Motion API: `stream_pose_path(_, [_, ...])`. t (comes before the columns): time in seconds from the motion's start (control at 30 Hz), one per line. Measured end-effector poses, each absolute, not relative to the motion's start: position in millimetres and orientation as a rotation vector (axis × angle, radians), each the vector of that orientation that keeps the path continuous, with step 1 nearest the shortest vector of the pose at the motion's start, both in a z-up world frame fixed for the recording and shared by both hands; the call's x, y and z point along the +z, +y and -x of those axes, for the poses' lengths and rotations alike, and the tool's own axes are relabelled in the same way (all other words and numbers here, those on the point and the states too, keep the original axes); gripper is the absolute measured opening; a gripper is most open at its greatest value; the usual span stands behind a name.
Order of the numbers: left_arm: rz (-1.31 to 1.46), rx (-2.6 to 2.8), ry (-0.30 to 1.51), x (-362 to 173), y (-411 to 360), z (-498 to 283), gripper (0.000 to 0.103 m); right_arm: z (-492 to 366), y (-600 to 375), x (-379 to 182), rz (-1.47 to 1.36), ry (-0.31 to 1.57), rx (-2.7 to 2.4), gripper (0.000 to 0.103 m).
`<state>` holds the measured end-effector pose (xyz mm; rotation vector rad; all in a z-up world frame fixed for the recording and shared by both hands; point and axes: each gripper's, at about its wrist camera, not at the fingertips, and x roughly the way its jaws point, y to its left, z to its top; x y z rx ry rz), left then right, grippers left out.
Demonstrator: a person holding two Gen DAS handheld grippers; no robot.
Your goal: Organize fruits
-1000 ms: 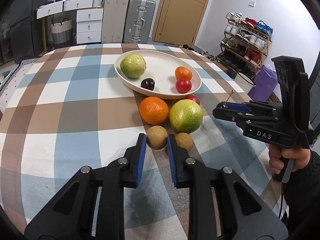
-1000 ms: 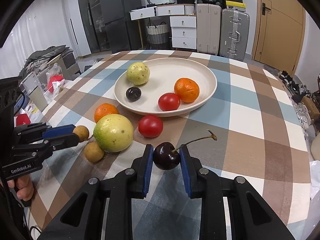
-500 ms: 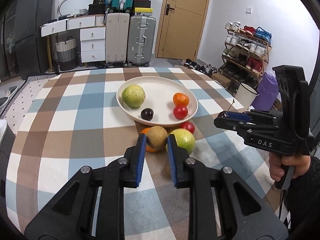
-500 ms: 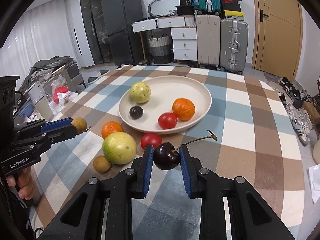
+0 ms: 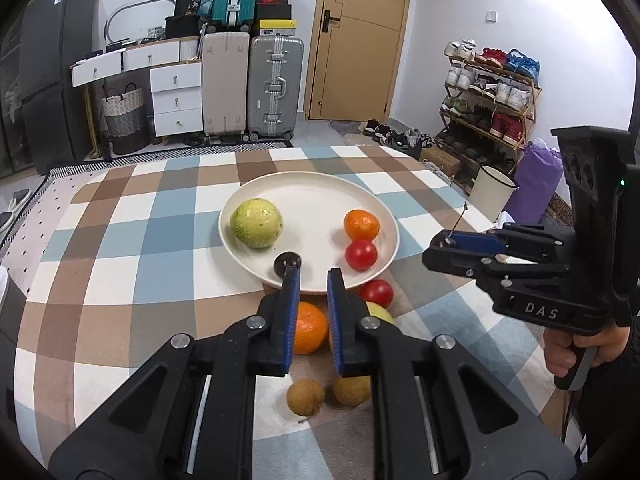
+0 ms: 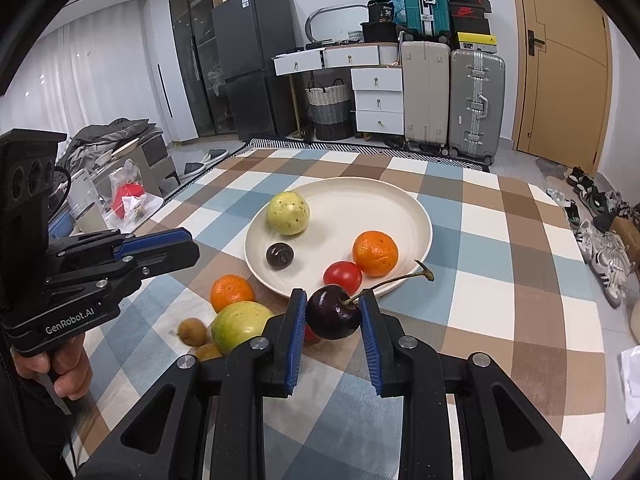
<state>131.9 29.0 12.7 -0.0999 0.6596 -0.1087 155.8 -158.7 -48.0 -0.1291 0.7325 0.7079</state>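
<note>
Left wrist view: the left gripper (image 5: 313,274) has its jaws drawn to a narrow gap with nothing between the pads. It hangs above the checked tablecloth (image 5: 120,248), just short of the white plate (image 5: 312,196). The plate holds a green fruit (image 5: 256,228), an orange (image 5: 361,224), a tomato (image 5: 361,255) and a dark fruit (image 5: 287,262). Two small brown fruits (image 5: 305,397) lie on the cloth below the fingers. A hand (image 5: 576,350) grips the right gripper (image 5: 442,245) at the right edge. Right wrist view: the right gripper (image 6: 332,297) is clamped on a dark cherry (image 6: 332,314), clear of the cloth, stem pointing right, just short of the plate rim (image 6: 424,216). The left gripper (image 6: 188,245), seen side-on, carries nothing
</note>
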Motion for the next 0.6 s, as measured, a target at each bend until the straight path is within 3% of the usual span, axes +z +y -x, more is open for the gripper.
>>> stream_pose_path(0.27, [0.148, -0.088, 0.721, -2.7, 56.5, -115.3, 0.012, -158.1, -157.7, -55.4, 0.119, 0.741, 0.725, 0.027])
stream_pose_path(0.37, [0.148, -0.099, 0.767, -12.1, 54.5, -109.6, 0.024, -157.1, -155.8, -58.5, 0.123, 0.742, 0.727, 0.027])
stream_pose_path(0.5, [0.105, -0.086, 0.795, -26.7, 42.6, -105.5, 0.049, -155.7, -154.6, -60.4, 0.121, 0.743, 0.730, 0.027])
stream_pose_path(0.6, [0.090, -0.088, 0.838, -37.2, 35.3, -110.7, 0.053, -154.7, -155.7, -60.4, 0.119, 0.742, 0.728, 0.027])
